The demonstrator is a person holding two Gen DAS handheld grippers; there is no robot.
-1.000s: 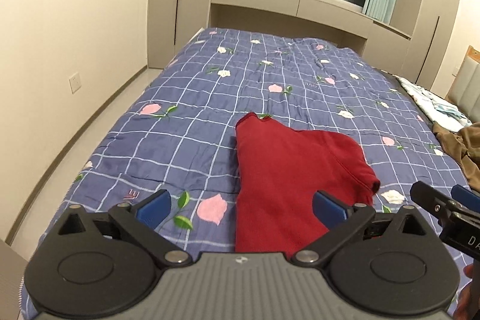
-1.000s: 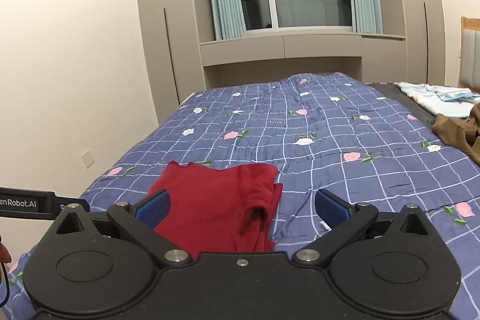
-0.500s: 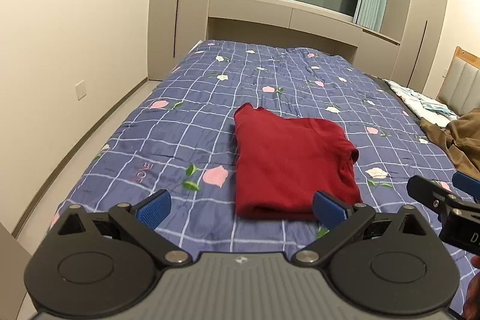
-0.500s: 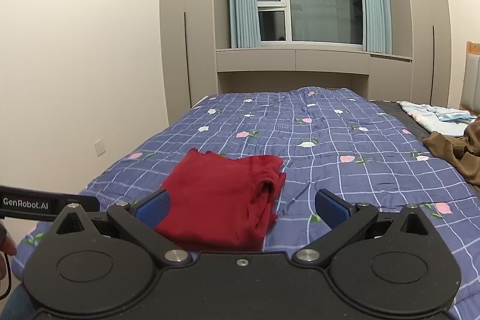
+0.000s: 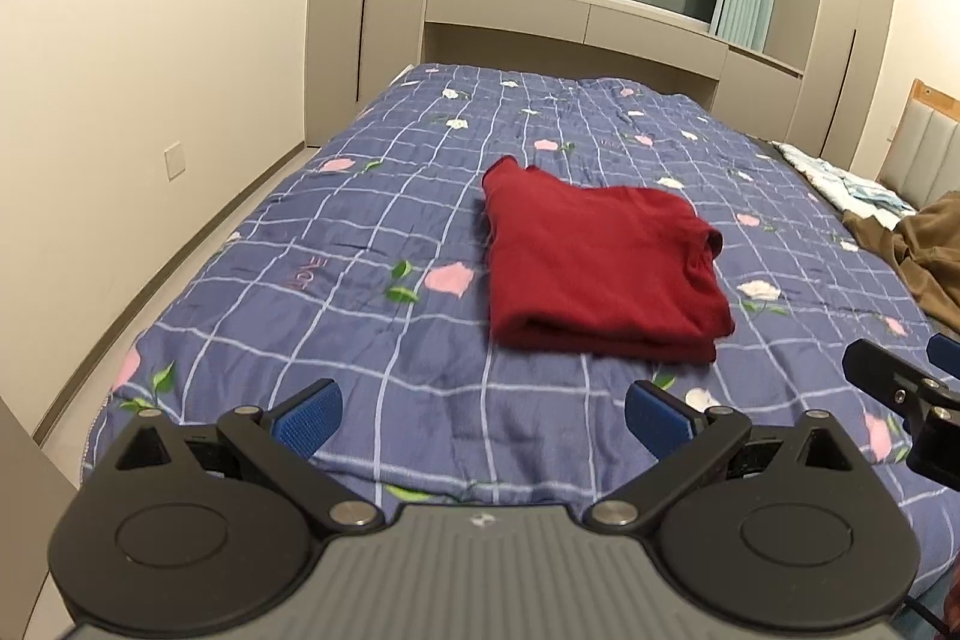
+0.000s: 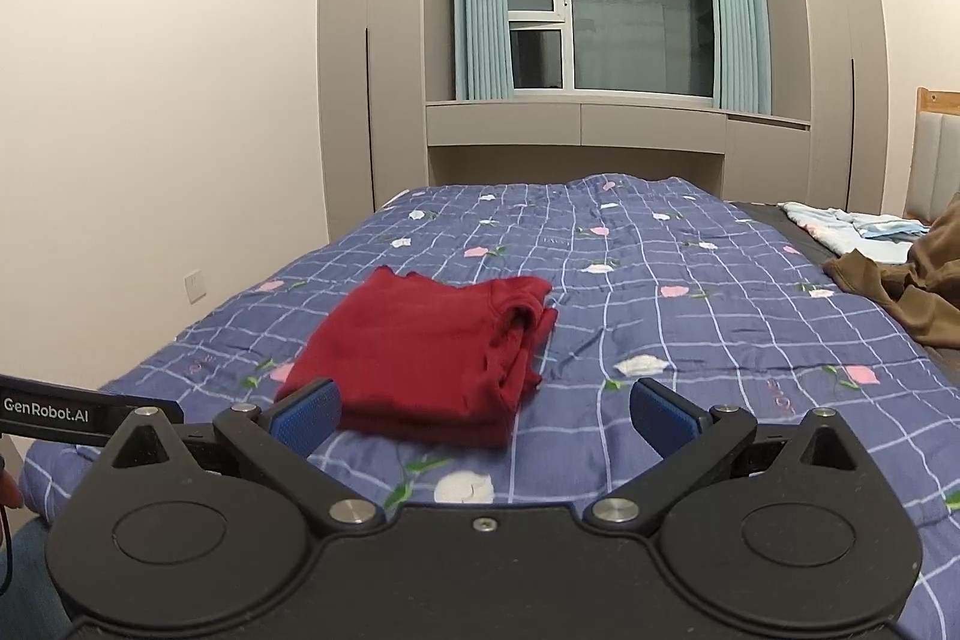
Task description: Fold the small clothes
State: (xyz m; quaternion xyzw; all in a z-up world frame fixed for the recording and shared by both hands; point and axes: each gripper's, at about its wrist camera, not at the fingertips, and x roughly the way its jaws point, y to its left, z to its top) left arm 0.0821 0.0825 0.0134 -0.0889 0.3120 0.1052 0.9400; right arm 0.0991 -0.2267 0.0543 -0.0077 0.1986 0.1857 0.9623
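Observation:
A red garment [image 5: 594, 262] lies folded into a flat rectangle on the blue checked floral quilt [image 5: 360, 280]; it also shows in the right wrist view [image 6: 426, 352]. My left gripper [image 5: 483, 418] is open and empty, held back from the garment's near edge above the quilt. My right gripper [image 6: 485, 413] is open and empty, near the garment's front right corner without touching it. The right gripper's fingers also show at the right edge of the left wrist view [image 5: 894, 388].
A brown garment [image 6: 900, 292] and a light blue cloth [image 6: 840, 226] lie at the bed's right side by the headboard [image 6: 936, 154]. Cabinets and a window ledge [image 6: 576, 124] stand behind the bed. A wall [image 5: 120, 100] and floor strip run on the left.
Both grippers have pulled back and up from the folded red garment, which now lies farther ahead in both views. The garment has not moved.

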